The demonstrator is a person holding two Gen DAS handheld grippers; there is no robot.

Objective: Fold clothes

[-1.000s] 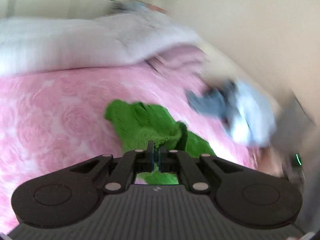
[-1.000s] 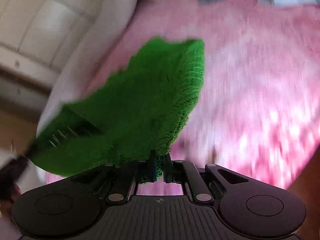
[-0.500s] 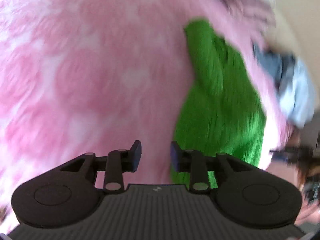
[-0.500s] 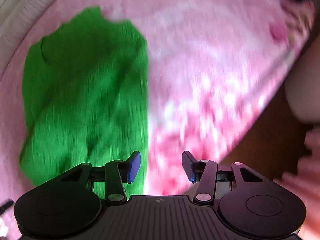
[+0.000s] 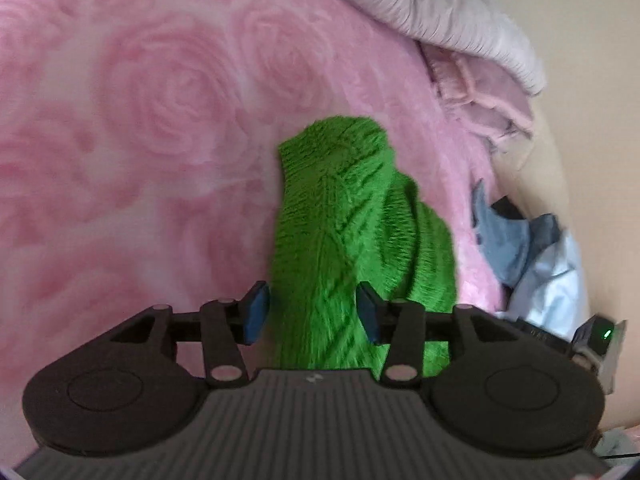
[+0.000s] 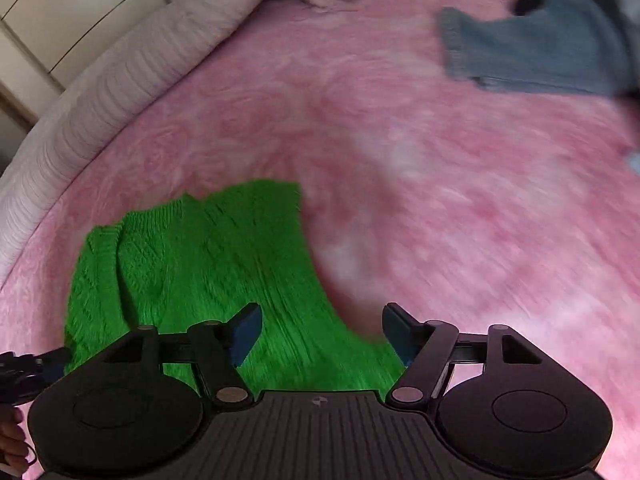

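On the pink rose-patterned plush bedspread (image 5: 168,92) lies the bright green cable-knit sweater (image 5: 344,216), folded into a long, lumpy strip with one layer riding over another. Seen from the right wrist view, its far edge is uneven and a ribbed corner sticks out to one side.

Both grippers sit just over its near end. The left hand-held gripper (image 5: 312,314) has its jaws opening, the blue pads standing to either side of the knit without pressing it. The right hand-held gripper (image 6: 322,332) is spreading wider, with green knit below its inner finger and bare bedspread below the other; nothing is pinched.

My worry is the thick, springy knit: let go like this, the upper layer may relax and slide off, so the fold goes crooked. A pad could also snag a loop of yarn as it pulls away and drag the bundle along the slippery plush.

Further off, a crumpled blue denim garment (image 6: 540,48) and pale blue cloth (image 5: 556,280) lie near the bed's edge, well apart from the sweater. A ribbed grey-white pillow (image 6: 120,80) borders the far side.
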